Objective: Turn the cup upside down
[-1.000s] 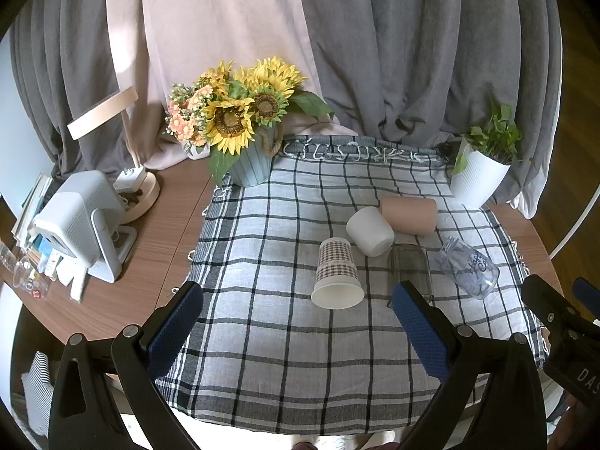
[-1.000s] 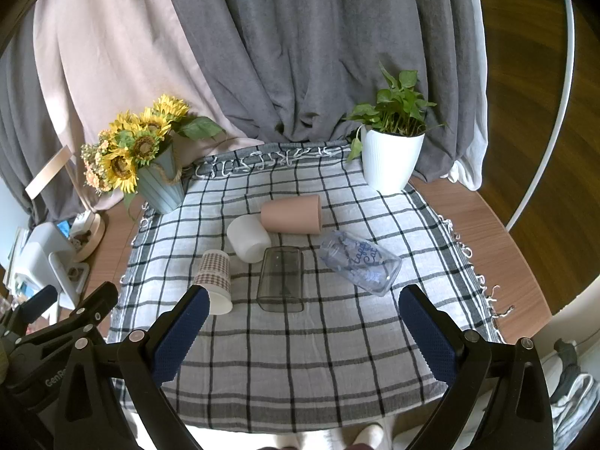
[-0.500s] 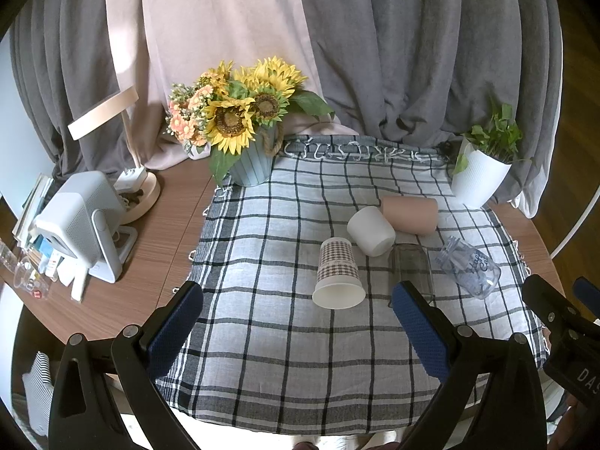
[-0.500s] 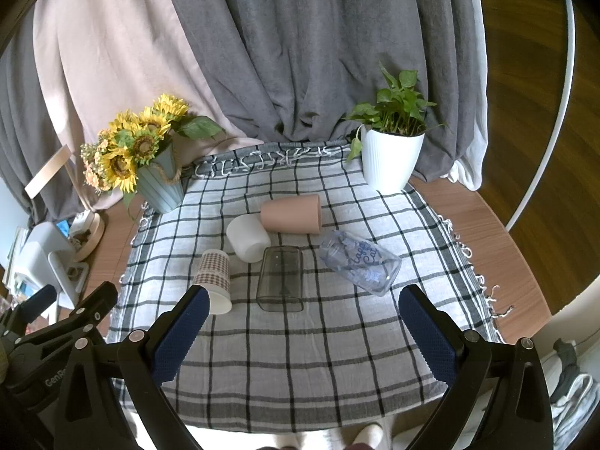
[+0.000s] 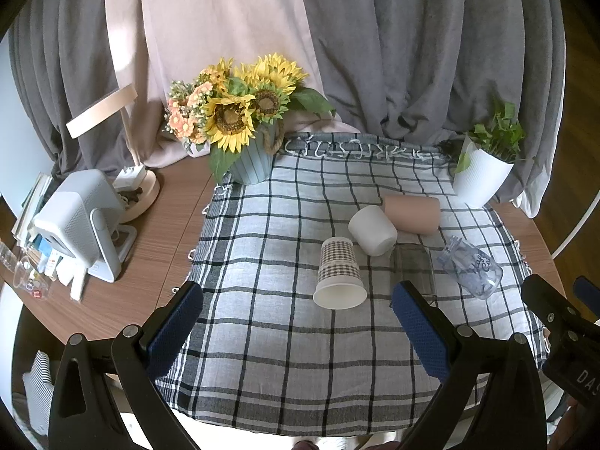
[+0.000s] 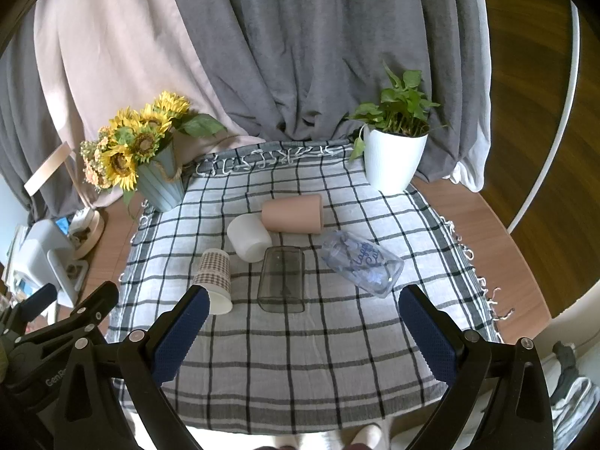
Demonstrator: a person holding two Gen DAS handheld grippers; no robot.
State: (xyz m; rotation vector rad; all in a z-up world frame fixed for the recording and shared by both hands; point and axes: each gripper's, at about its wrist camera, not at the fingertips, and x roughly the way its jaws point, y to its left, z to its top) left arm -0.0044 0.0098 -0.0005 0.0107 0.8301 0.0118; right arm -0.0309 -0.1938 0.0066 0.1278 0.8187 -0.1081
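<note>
Nearest, the left gripper and right gripper both hang spread wide and empty at the bottom of each frame. Beyond, at mid-frame on the checked cloth, five cups lie on their sides: paper cup, smoky glass, white cup, printed clear glass, pink cup farthest.

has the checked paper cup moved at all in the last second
No. In the left wrist view the checked paper cup lies on its side, the same way from the white cup and on the same cloth squares as before.
</note>
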